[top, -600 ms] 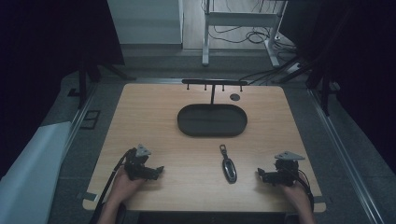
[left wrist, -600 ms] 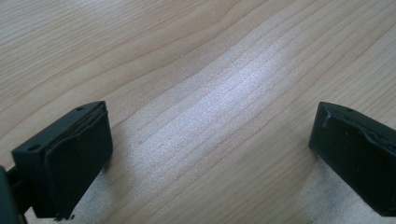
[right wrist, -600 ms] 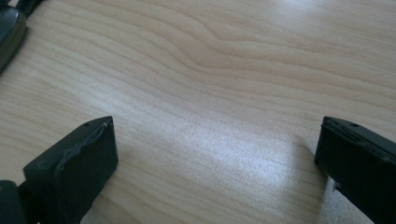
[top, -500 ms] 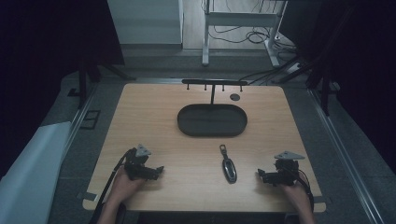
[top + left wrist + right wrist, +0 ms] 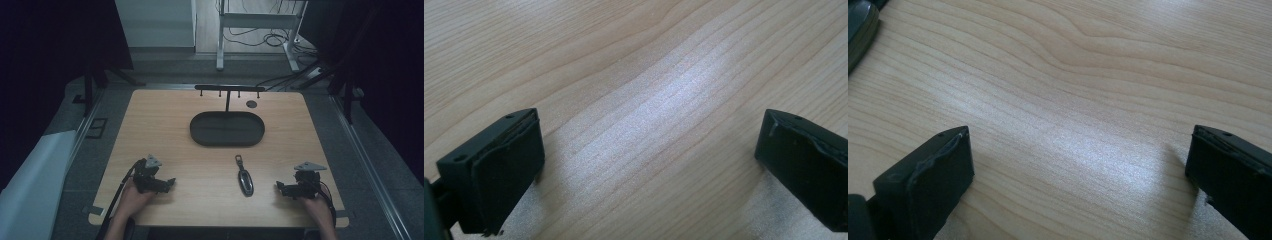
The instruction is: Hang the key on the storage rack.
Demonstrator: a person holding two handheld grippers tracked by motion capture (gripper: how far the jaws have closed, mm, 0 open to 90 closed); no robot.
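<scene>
High view: one wooden table (image 5: 165, 125) bears one dark oval tray (image 5: 227, 128) with nothing in it, one hook rack (image 5: 229, 89) behind it, and one car key (image 5: 244, 177) lying between two grippers. Left gripper (image 5: 167, 183) and right gripper (image 5: 280, 186) rest spread wide, gripping nothing.

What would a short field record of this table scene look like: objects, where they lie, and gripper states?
surface: wooden table
key fob: flat on the table, between the grippers, nearer the right one
tray: dark oval tray, empty, beyond the key fob
rack: black T-shaped rack at the far edge
left gripper: open, empty
right gripper: open, empty
</scene>
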